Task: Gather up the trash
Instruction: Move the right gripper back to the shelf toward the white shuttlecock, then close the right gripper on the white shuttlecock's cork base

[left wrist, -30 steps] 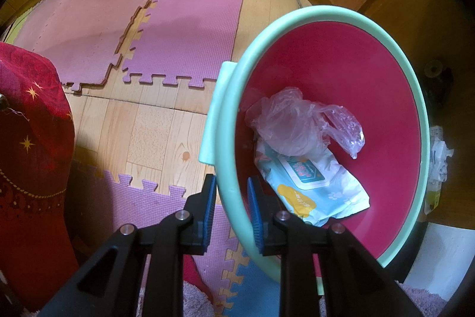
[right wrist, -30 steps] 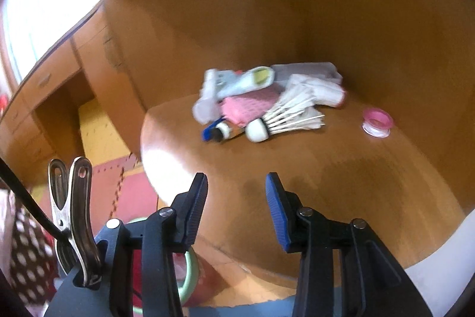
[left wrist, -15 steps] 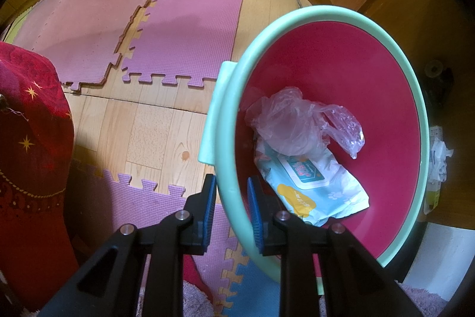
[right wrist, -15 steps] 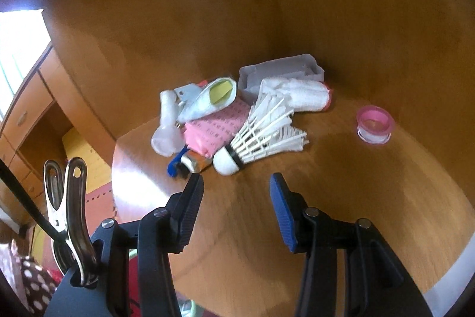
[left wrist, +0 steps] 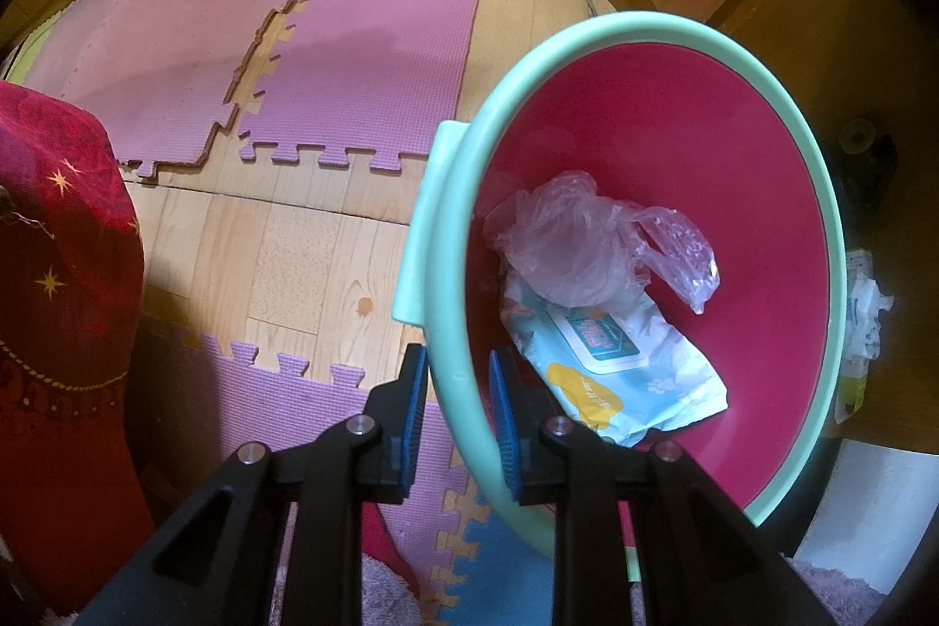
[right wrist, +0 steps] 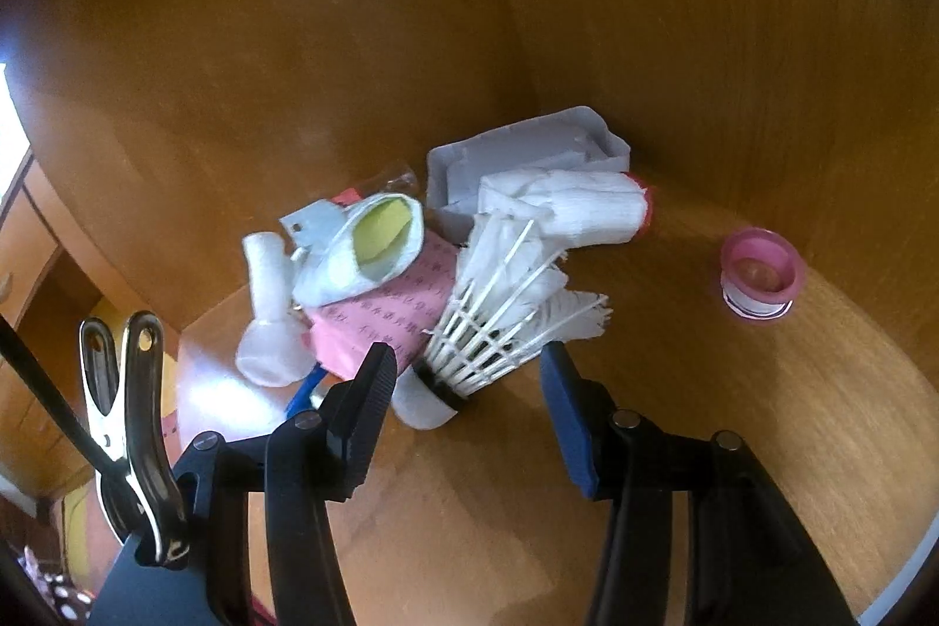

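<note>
Nearer now, opening right gripper (right wrist: 463,391) frames shuttlecock (right wrist: 499,315); pink paper's (right wrist: 387,309) print unreadable.

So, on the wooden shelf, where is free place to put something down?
Bare wood lies between the shuttlecock and the pink cap, and along the near edge under the right gripper, whose jaws are opening. It is crowded at the back left, around the grey tray and pink paper.

bare wood (right wrist: 675,450) before shuttlecock (right wrist: 499,327); corner walls (right wrist: 733,39) behind
</note>
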The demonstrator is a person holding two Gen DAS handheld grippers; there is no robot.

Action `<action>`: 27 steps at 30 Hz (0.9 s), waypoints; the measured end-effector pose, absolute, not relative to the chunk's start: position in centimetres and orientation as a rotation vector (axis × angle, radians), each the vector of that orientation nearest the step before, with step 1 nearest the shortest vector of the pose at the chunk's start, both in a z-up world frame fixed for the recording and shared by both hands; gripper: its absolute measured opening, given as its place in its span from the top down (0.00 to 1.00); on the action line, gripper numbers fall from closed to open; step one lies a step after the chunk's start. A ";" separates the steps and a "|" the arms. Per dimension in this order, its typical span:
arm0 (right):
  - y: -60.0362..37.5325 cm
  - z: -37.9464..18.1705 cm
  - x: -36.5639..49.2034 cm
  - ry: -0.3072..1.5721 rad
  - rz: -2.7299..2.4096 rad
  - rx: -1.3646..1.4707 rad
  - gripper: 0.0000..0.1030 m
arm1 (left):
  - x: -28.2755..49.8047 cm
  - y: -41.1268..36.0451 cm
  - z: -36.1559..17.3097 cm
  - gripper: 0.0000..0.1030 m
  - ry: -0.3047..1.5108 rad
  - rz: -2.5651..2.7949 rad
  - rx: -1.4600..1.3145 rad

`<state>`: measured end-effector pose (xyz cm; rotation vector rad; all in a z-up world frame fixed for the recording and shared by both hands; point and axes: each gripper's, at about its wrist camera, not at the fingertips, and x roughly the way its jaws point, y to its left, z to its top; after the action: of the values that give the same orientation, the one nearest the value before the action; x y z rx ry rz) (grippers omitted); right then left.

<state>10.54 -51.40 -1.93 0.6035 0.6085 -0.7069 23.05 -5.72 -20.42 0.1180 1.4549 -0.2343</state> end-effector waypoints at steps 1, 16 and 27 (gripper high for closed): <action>-51.5 -2.0 10.6 0.610 -0.712 0.605 0.49 | 23.0 -5.7 -20.5 0.78 1.455 -0.235 0.118; -52.0 -2.4 10.7 0.582 -0.688 0.637 0.67 | 23.1 -5.7 -20.6 0.78 1.456 -0.236 0.117; -51.6 -2.3 9.6 0.585 -0.655 0.624 0.72 | 23.0 -5.7 -20.6 0.78 1.457 -0.236 0.117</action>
<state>9.56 -51.59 -2.28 0.6239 0.5849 -0.6555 23.03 -5.71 -20.59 0.1174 1.4569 -0.2363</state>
